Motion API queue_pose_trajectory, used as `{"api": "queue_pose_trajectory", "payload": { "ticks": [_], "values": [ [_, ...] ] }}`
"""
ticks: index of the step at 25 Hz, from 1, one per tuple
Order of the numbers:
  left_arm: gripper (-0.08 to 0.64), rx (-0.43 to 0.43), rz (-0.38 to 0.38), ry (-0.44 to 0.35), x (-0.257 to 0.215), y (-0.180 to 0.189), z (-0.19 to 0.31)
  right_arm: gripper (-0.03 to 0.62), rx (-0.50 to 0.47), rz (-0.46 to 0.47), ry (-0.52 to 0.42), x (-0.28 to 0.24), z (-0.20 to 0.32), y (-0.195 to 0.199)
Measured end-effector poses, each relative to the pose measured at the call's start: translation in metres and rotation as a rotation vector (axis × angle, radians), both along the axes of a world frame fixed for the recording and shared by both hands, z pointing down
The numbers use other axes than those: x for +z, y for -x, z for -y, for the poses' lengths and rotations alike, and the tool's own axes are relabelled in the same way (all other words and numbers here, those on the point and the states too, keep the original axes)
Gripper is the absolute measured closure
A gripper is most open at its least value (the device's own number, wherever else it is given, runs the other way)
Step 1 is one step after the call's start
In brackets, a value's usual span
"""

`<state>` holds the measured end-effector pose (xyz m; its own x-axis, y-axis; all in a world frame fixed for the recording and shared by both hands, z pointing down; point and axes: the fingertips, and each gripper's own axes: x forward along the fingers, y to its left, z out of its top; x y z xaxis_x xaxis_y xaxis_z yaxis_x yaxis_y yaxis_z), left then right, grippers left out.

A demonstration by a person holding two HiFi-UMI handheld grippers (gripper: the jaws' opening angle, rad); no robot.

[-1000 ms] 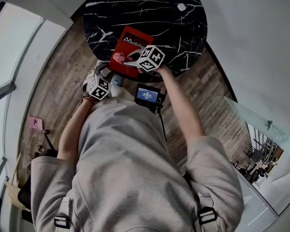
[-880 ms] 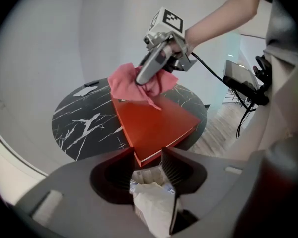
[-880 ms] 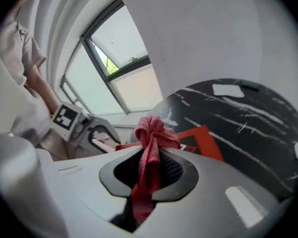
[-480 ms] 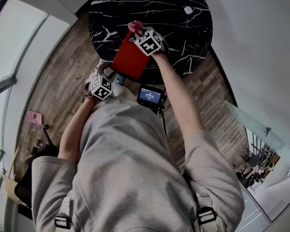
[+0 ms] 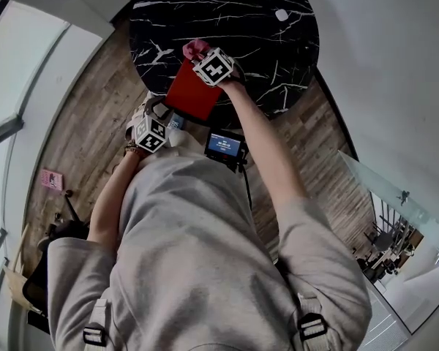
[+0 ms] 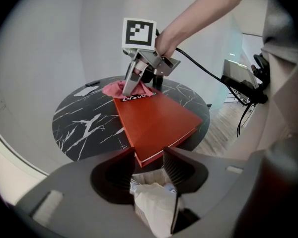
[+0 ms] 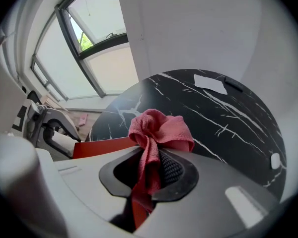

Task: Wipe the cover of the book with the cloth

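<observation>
Its own view shows the right gripper (image 7: 154,157) clenched on the cloth (image 7: 161,128). The left gripper (image 6: 149,155) view alone shows its jaws, just opening, loose around a corner of the book (image 6: 156,120).

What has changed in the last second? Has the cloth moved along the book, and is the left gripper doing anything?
The right gripper, shut on the cloth, swept from the near end of the book to its far end, by the title. The left gripper has just been opening its jaws, with the book's near corner between them. It kept its place; the book and table look unmoved.
</observation>
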<state>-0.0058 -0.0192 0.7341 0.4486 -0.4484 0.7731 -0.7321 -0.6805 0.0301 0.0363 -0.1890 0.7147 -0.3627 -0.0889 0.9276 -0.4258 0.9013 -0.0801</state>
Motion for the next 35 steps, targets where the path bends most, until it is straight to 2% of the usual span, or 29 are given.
{"api": "queue_pose_trajectory", "payload": {
  "ticks": [6,15,35],
  "values": [
    [0.379,-0.019,0.005,0.002,0.000,0.000,0.001,0.522,-0.005,0.012,0.021,0.001,-0.018,0.005],
    [0.383,-0.054,0.007,-0.001,0.001,0.000,0.000,0.523,-0.098,0.003,0.046,0.001,-0.053,0.012],
    [0.408,-0.063,0.012,-0.016,0.000,-0.001,-0.002,0.523,-0.188,-0.019,0.074,0.003,-0.102,0.021]
  ]
}}
